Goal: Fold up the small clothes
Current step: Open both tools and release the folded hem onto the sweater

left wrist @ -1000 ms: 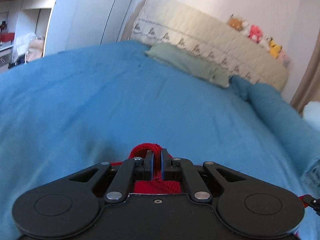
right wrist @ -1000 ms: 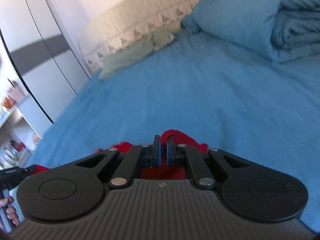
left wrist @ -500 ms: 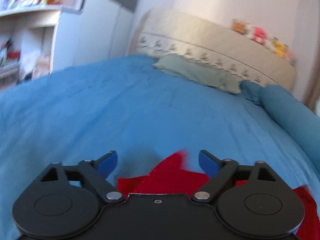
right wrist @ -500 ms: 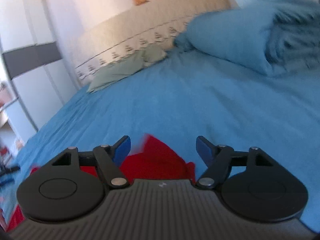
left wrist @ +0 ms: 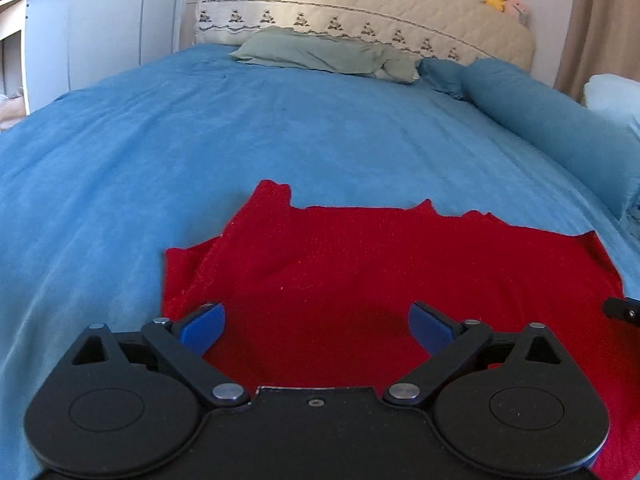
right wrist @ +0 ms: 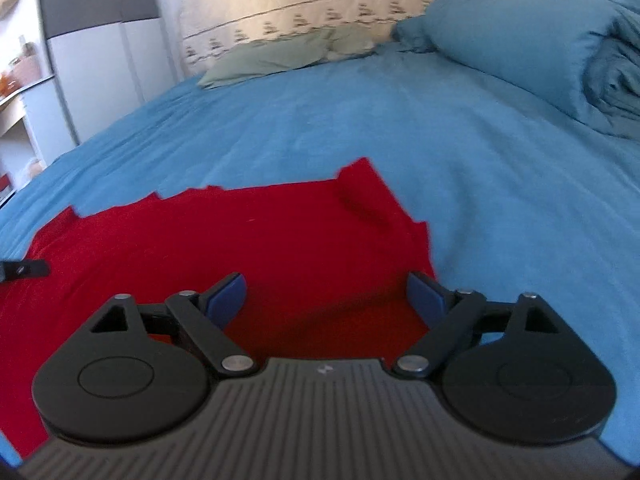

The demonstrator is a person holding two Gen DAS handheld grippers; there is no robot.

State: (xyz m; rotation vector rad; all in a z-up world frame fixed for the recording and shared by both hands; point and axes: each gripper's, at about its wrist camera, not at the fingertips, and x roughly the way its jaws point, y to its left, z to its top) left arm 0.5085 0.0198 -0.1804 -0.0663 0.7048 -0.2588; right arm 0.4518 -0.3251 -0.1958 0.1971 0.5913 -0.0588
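The left gripper [left wrist: 316, 330] is matte black, with two round housings, silver pivot screws and blue pads [left wrist: 200, 326]; the right gripper [right wrist: 326, 300] matches it, but its lower-centre body is grey, ribbed, with a small white mark.

A home bedroom: blue-covered bed [left wrist: 280, 128], quilted headboard [left wrist: 360, 4], wardrobe [right wrist: 100, 60]
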